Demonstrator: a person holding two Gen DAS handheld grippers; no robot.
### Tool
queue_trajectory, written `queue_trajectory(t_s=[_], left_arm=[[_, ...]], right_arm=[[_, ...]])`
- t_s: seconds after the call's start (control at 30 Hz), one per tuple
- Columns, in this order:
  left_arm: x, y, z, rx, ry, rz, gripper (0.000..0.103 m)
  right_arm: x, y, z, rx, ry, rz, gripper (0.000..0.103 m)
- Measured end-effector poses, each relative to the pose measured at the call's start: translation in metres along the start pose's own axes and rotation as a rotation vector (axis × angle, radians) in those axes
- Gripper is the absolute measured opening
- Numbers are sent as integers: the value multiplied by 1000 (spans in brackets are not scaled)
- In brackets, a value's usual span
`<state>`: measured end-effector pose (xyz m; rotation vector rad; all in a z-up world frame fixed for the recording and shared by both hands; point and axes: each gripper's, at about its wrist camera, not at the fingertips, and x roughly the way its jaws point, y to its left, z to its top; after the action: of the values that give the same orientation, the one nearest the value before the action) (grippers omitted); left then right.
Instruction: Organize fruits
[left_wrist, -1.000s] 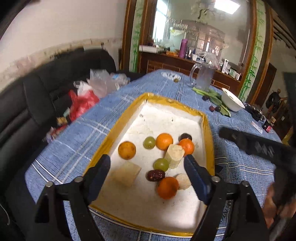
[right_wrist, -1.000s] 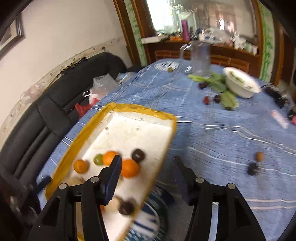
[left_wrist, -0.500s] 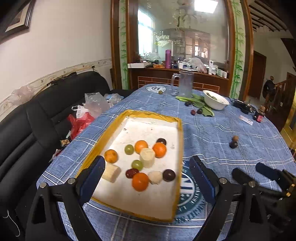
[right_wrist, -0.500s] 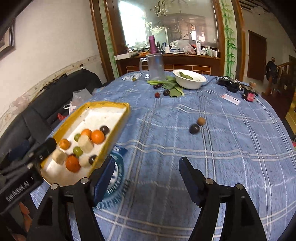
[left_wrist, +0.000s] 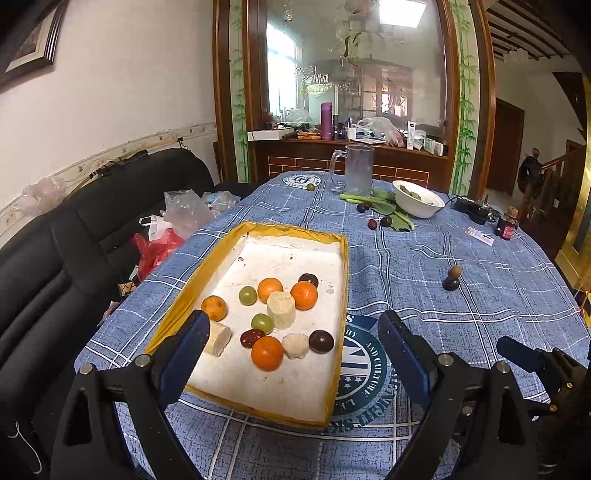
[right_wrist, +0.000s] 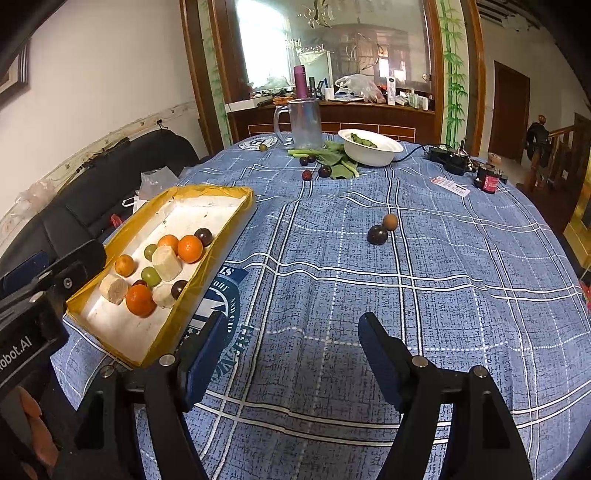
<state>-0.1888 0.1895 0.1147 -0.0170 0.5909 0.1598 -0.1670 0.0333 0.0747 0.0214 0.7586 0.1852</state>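
Note:
A yellow-rimmed white tray (left_wrist: 343, 266) (right_wrist: 236, 221) lies on the blue checked tablecloth and holds several oranges (left_wrist: 266, 353), green grapes (left_wrist: 247, 295), dark plums (left_wrist: 321, 341) and pale chunks (left_wrist: 281, 309). A dark plum (right_wrist: 377, 235) and a brown fruit (right_wrist: 390, 222) lie loose on the cloth to the tray's right; they also show in the left wrist view (left_wrist: 451, 283). My left gripper (left_wrist: 291, 354) is open and empty above the tray's near end. My right gripper (right_wrist: 291, 354) is open and empty over bare cloth right of the tray.
At the far end stand a glass mug (left_wrist: 357, 169), a white bowl (right_wrist: 370, 146), green leaves (right_wrist: 334, 158) and a few small dark fruits (right_wrist: 324, 171). A black sofa (left_wrist: 55, 251) with plastic bags runs along the left. A small jar (right_wrist: 487, 180) sits far right.
Both grippers have pulled back and risen from close over the tray. The views now take in the whole table. A dark plum now lies at the tray's near right.

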Motion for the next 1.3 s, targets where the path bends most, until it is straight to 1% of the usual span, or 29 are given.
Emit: queue_trajectory(t_s=[0.23,0.43,0.5,0.53,0.57,0.67,0.77,0.87,0.97,1.03,1.07,1.2,1.3], left_arm=[[-2,-3,0,11,-10,2,92],[-8,3,1,-10,-59,34,92],[-13,7,2,-31,-102,63,94],[-18,9,3,-44,-144,96,100],[-23,11,4,-50,-181,126,103],[-43,15,4,-60,-309,243,103],[-59,22,4,-77,-396,310,103],[-70,35,4,-132,-451,314,103],[-79,47,6,-179,-502,291,103],[-84,52,8,-184,-534,272,103],[-85,53,7,-187,-527,266,103],[-70,58,9,-240,-391,294,103],[-52,60,8,-233,-301,275,103]], right_arm=[[3,4,-1,-2,7,-1,79],[8,7,-1,-5,13,4,79],[8,8,-2,-13,11,5,79],[7,10,-2,-20,5,7,79],[6,10,-2,-24,-3,11,79],[5,12,0,-15,-30,34,79],[8,17,4,-5,-28,73,79],[9,29,6,-41,-30,74,79],[5,37,4,-75,-53,67,80],[4,40,2,-88,-64,65,82],[3,41,2,-93,-67,71,82],[-2,46,3,-115,-76,69,82],[-6,52,1,-144,-93,58,83]])
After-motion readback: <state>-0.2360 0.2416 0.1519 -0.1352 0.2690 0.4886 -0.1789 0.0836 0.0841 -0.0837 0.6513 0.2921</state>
